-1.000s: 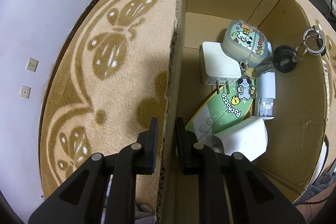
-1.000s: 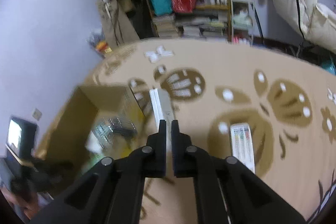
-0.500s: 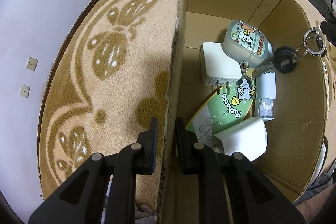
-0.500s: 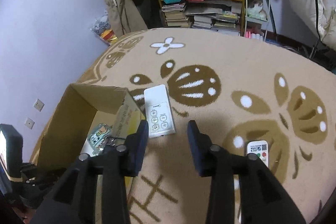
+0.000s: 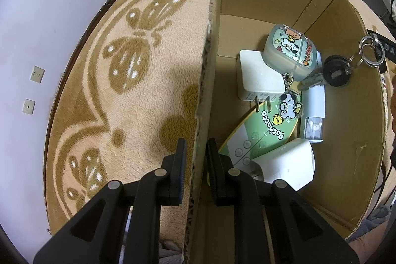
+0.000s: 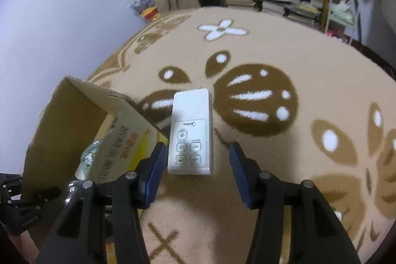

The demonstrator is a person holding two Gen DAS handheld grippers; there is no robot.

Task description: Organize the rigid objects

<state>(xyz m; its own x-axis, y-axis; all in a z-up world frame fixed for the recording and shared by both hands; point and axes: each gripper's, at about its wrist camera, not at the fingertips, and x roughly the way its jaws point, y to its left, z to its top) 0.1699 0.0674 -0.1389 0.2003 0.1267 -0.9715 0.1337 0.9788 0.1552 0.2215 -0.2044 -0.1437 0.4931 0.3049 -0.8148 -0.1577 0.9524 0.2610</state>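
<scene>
1. The left tongs [image 5: 195, 160] are closed on the wall of the box [image 5: 210, 46].
2. The right tongs [image 6: 195, 162] are wide open and empty.
3. The white remote [image 6: 190, 132] lies on the carpet [image 6: 309, 71] beside the box; the tongs may hit the cardboard when closing.

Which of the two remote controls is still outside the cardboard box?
The plain white Midea remote control, lying on the carpet; the green-and-white Pochacco remote control is in the cardboard box.
</scene>
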